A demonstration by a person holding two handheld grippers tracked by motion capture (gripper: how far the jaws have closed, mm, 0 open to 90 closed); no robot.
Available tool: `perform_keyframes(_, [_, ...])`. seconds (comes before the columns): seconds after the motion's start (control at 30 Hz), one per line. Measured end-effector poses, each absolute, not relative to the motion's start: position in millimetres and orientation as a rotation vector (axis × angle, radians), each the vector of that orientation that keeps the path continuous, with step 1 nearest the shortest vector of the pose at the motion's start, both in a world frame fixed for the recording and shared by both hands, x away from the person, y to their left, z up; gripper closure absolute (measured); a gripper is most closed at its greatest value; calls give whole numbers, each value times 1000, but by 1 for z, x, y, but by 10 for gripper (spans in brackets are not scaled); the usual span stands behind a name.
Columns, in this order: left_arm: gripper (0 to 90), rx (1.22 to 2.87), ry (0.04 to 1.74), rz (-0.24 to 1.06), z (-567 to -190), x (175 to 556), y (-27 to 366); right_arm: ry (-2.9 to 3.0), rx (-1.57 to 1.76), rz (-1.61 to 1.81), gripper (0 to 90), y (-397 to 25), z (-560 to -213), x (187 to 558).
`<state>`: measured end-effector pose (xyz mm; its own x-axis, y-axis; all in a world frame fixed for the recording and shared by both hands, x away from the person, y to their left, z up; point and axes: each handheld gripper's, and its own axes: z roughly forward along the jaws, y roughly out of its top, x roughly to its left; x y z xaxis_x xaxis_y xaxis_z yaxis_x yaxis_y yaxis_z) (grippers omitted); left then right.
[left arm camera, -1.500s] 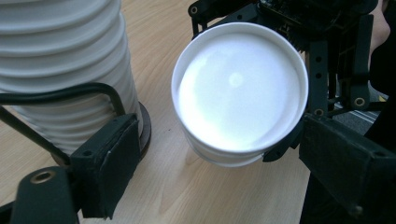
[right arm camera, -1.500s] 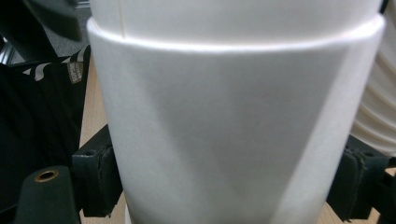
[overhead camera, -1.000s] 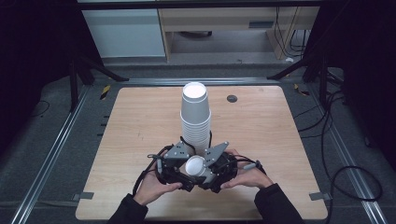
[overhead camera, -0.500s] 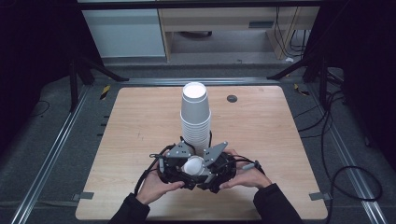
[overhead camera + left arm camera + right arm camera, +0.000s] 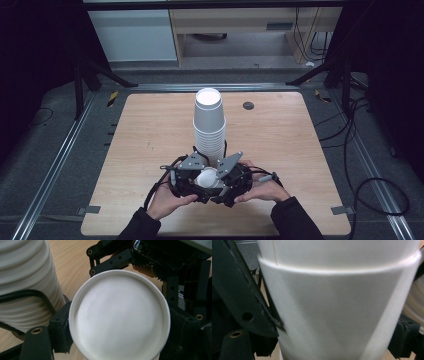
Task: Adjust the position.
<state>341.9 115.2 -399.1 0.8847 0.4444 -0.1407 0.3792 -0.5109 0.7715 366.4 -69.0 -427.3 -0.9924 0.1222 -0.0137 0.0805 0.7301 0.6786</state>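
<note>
A tall stack of upturned white paper cups (image 5: 210, 125) stands in the middle of the wooden table (image 5: 150, 140). Just in front of it, two hands press my left gripper (image 5: 192, 176) and right gripper (image 5: 232, 177) together around a single white cup (image 5: 206, 177). In the left gripper view the cup's round base (image 5: 117, 317) faces the camera between the jaws, with the stack (image 5: 25, 285) at the left. In the right gripper view the cup's wall (image 5: 332, 315) sits clamped between black fingers (image 5: 237, 297), and a second cup (image 5: 337, 250) is nested in it.
A small black disc (image 5: 248, 105) lies on the table at the back right. Metal rails (image 5: 65, 150) run along both sides. Cables (image 5: 370, 190) lie on the floor at the right, and a cabinet (image 5: 135, 35) stands beyond the table.
</note>
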Motion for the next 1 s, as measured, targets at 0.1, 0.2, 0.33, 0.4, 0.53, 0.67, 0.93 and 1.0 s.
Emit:
perform_keyframes(0.1, [217,2161,589,91,-399,342,116,2871,182,1130,142,-68,-428,366])
perform_keyframes(0.2, [221,2160,584,95,-399,341,116,2867,170,1127,132,-68,-428,367])
perform_keyframes(0.33, [221,2154,582,91,-398,341,117,2873,204,1144,93,-68,-428,368])
perform_keyframes(0.4, [221,2157,579,96,-397,341,117,2870,217,1139,78,-69,-427,368])
perform_keyframes(0.53, [222,2153,579,100,-396,341,120,2863,226,1152,47,-72,-426,368])
perform_keyframes(0.67, [221,2138,593,114,-393,342,125,2844,251,1180,46,-77,-421,368])
perform_keyframes(0.93, [220,2090,627,146,-388,344,143,2757,322,1244,42,-95,-409,368])
perform_keyframes(1.0, [220,2077,632,151,-387,344,147,2737,345,1257,42,-100,-408,368])
